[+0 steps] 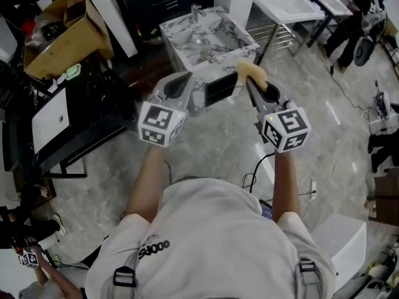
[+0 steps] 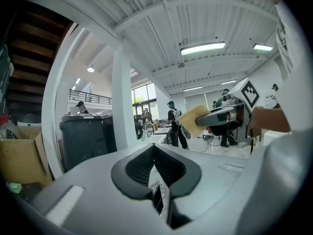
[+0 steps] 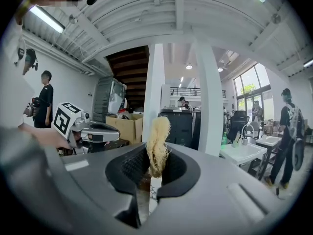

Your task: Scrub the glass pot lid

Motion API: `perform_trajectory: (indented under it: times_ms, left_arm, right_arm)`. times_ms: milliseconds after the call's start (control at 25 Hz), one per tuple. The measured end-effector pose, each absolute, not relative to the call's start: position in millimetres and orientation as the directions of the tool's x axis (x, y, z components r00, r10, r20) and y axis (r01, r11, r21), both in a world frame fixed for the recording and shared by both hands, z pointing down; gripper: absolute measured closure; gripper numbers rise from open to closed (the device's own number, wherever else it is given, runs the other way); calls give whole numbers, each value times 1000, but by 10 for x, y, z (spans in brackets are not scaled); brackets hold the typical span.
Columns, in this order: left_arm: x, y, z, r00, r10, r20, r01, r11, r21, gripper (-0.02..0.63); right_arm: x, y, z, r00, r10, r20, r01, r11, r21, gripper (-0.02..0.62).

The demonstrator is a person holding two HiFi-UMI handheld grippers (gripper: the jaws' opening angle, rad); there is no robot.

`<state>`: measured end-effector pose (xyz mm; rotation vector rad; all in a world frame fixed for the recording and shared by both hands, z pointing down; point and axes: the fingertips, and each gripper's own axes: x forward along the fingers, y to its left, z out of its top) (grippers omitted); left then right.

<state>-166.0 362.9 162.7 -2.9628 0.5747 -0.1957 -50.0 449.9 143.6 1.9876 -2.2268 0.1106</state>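
Observation:
I hold both grippers up at chest height, facing a marbled sink stand [image 1: 187,27]. My right gripper [image 1: 251,78] is shut on a yellow sponge [image 1: 250,71]; in the right gripper view the sponge [image 3: 158,144] sticks up edge-on between the pads. My left gripper [image 1: 182,83] is shut with nothing in it, and its pads meet in the left gripper view [image 2: 154,150]. That view also shows the right gripper [image 2: 215,117] and its sponge [image 2: 192,121] off to the right. A faucet [image 1: 196,11] stands at the basin's rear. I cannot make out a glass lid.
A cardboard box [image 1: 62,27] and a black rack [image 1: 68,123] stand at the left. A white sink table [image 1: 288,6] is at the back right. Cables [image 1: 254,174] lie on the marble floor, and a white box [image 1: 343,245] sits at the lower right. People stand in the background.

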Motion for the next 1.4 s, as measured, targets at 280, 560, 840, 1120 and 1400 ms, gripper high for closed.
perform_trajectory:
  times_ms: [280,560,840,1120,1400]
  left_arm:
    - [-1423,3683,1658,906,-410,104,-398,-909,-122,597]
    - [-1348,3720,1737,889,-445,106,-430,-892,-137,597]
    - [-1246,3353,1955,882,-454,129,-444,-891,-97,597]
    - [-954,2593,2090,893,-433,128,-422,-901,-102,597]
    - [-648,1679,2004,909,-395,133,-381,-917,-121,597]
  right_arm:
    - [-210,4549,1452,-129,-977,172,-990,137,40,555]
    - [-107,4487,1607,-168,-970,176,-985,174,17,555]
    - [29,4271,1834,-160,-965,209,-987,162,-7,554]
    - [345,3558,1931,-106,-971,213,-994,108,-5,554]
    - [587,2603,1841,-82,-974,209,-997,82,-10,554]
